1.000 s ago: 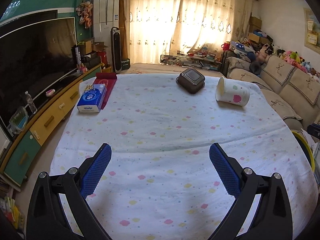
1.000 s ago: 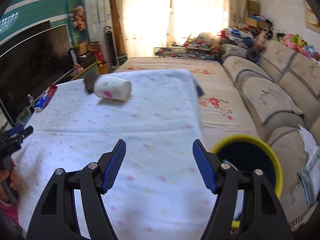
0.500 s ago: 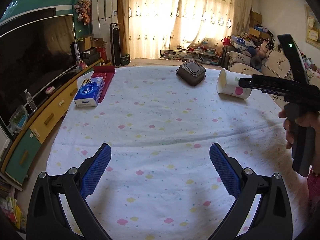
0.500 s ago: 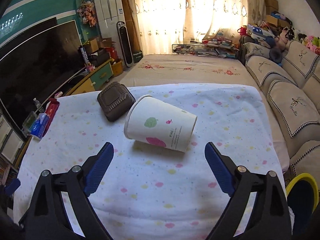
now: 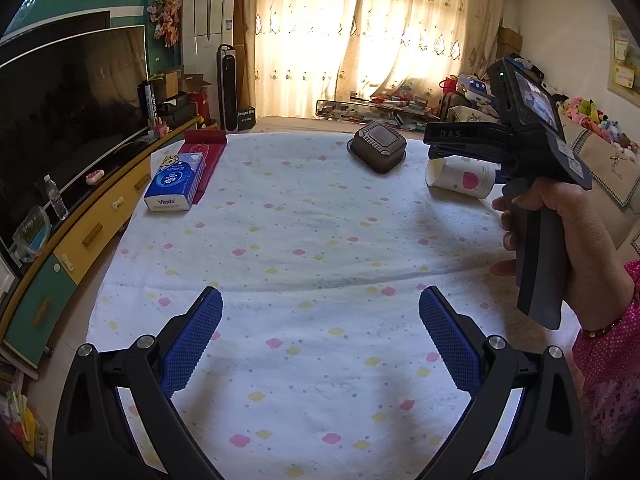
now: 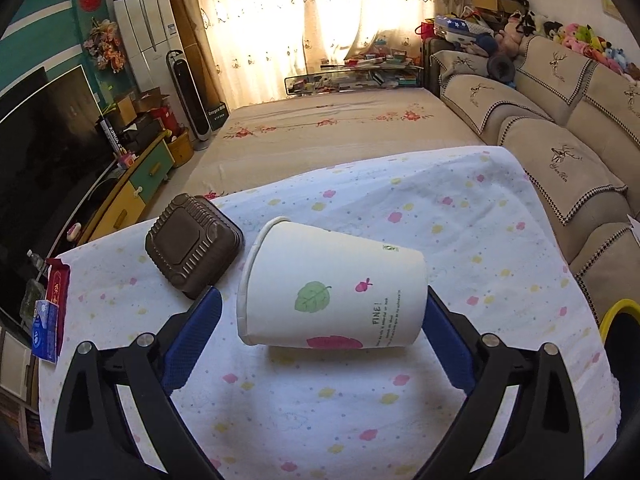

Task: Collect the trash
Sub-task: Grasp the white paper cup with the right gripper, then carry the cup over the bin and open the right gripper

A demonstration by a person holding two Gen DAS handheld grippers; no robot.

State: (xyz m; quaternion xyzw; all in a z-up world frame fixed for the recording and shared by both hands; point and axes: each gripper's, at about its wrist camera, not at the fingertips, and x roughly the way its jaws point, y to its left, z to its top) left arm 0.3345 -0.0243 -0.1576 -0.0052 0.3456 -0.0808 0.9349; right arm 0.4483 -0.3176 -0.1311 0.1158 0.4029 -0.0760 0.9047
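Observation:
A white paper cup (image 6: 332, 292) with leaf prints lies on its side on the dotted tablecloth (image 6: 480, 240), mouth to the left. My right gripper (image 6: 320, 332) is open, its blue pads on either side of the cup, not closed on it. A brown plastic food box (image 6: 194, 246) lies upside down just left of the cup. In the left wrist view the cup (image 5: 460, 178) and box (image 5: 378, 148) sit at the far side, with the right gripper over the cup. My left gripper (image 5: 320, 340) is open and empty above the near table.
A blue tissue pack (image 5: 176, 182) and a red packet (image 5: 204, 148) lie at the table's left edge. A yellow-rimmed bin (image 6: 622, 332) stands off the table's right side. A sofa (image 6: 560, 140) is at right, a TV cabinet (image 5: 80, 232) at left.
My right gripper has moved forward over the table to the cup, which now sits between its open fingers. My left gripper has stayed about where it was.

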